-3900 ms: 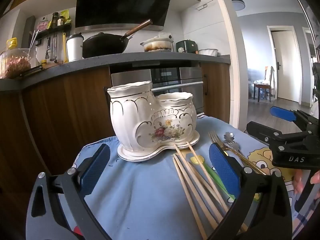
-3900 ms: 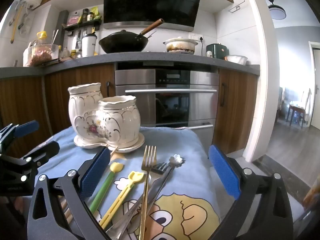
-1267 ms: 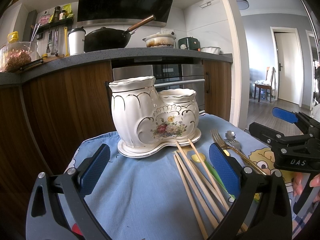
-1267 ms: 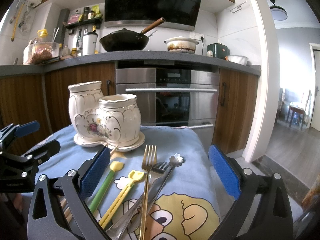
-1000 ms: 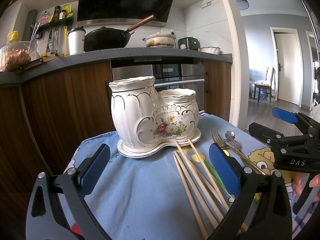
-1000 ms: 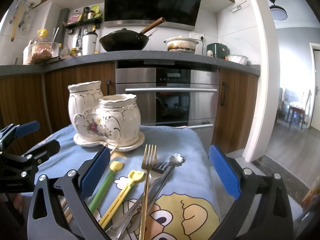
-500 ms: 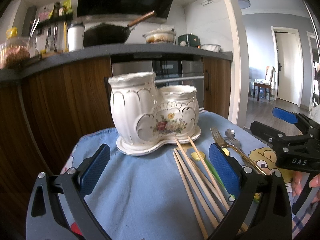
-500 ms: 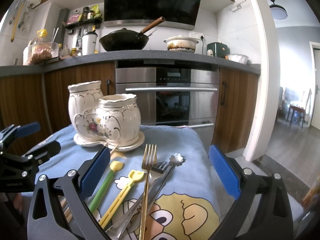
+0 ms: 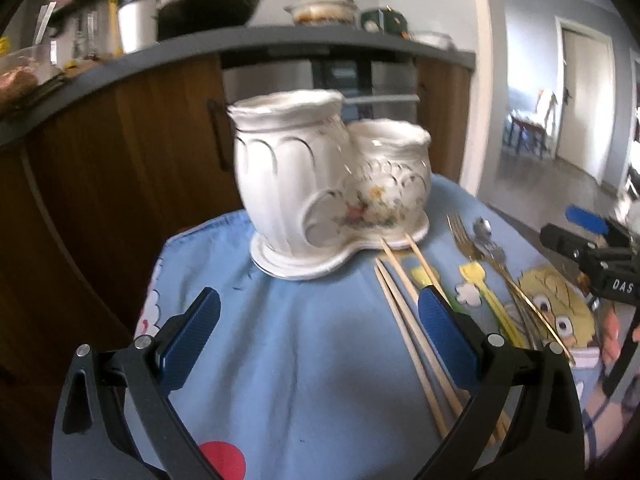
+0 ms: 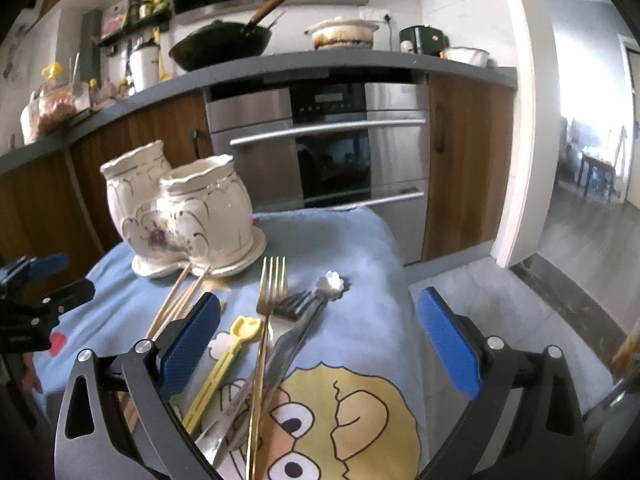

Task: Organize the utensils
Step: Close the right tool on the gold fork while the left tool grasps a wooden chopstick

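Note:
A white porcelain two-pot utensil holder (image 9: 328,196) (image 10: 188,216) stands on a blue cartoon cloth (image 9: 312,360) (image 10: 360,312). Wooden chopsticks (image 9: 412,328) (image 10: 176,300) lie in front of it, their tips at its base. Beside them lie yellow plastic utensils (image 9: 484,292) (image 10: 224,360), a gold fork (image 10: 264,328) (image 9: 464,240), and silver cutlery (image 10: 296,332). My left gripper (image 9: 316,328) is open above bare cloth, left of the chopsticks. My right gripper (image 10: 316,336) is open above the forks, holding nothing. Each gripper shows at the edge of the other's view.
A kitchen counter (image 10: 280,64) with a wok (image 10: 224,44), pot and jars runs behind. An oven (image 10: 336,140) and wooden cabinets stand below it. The cloth's right edge drops to the floor (image 10: 480,320). A doorway lies far right.
Both grippers have risen and tilted downward, so the holder and utensils sit lower and closer in view. The right gripper has shifted over the forks. Both stay open.

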The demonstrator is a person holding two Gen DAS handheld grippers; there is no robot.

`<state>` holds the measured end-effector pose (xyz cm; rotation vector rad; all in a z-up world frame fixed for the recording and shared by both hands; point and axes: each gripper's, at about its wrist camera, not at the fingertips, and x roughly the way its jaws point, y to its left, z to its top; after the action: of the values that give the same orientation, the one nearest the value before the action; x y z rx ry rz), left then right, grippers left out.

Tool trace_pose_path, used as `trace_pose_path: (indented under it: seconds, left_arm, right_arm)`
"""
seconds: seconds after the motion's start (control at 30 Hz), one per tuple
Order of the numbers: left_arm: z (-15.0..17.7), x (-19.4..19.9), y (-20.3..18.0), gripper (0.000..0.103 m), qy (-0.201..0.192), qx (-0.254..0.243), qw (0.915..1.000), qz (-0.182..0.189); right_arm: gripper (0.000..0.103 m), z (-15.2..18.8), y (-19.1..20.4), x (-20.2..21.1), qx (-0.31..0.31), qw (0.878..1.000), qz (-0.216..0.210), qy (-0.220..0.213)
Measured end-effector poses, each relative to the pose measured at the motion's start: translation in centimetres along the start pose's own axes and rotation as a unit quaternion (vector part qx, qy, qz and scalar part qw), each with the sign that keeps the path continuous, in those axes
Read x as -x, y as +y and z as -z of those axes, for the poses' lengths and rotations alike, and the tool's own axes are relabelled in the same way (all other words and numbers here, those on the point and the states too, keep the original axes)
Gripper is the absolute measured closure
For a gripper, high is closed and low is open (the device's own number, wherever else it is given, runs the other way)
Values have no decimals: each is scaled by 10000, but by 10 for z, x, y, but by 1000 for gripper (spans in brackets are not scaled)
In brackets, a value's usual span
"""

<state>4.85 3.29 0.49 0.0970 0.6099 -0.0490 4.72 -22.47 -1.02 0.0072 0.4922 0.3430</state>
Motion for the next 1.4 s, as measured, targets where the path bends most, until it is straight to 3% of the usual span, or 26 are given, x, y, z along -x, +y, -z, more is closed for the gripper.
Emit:
trace_pose_path:
  seconds: [0.2,0.5,0.57,0.83,1.13,1.4]
  left_arm:
    - [0,-21,4,5,466,385,9944,871]
    - [-9,-33,-22,8,695,-132,9952,678]
    - [-11,-34,-27,10,729,-234,9948,664]
    - [-14,-45,-36,27,961,-302,9917,801]
    - [-10,-56,-49,47,1132,-475,9885,884]
    - [-6,-64,-53,61,1222,-590,9864,929]
  right_arm:
    - [5,2,13,-5,287,9991,-185,267]
    - [9,2,11,-12,299,9972,-397,556]
    - [14,2,11,-15,273,9961,-514,663]
    - [52,5,16,-26,225,9915,-755,1034]
    - [75,8,27,-20,490,9884,-796,1198]
    - [86,19,33,-8,837,9833,-751,1429]
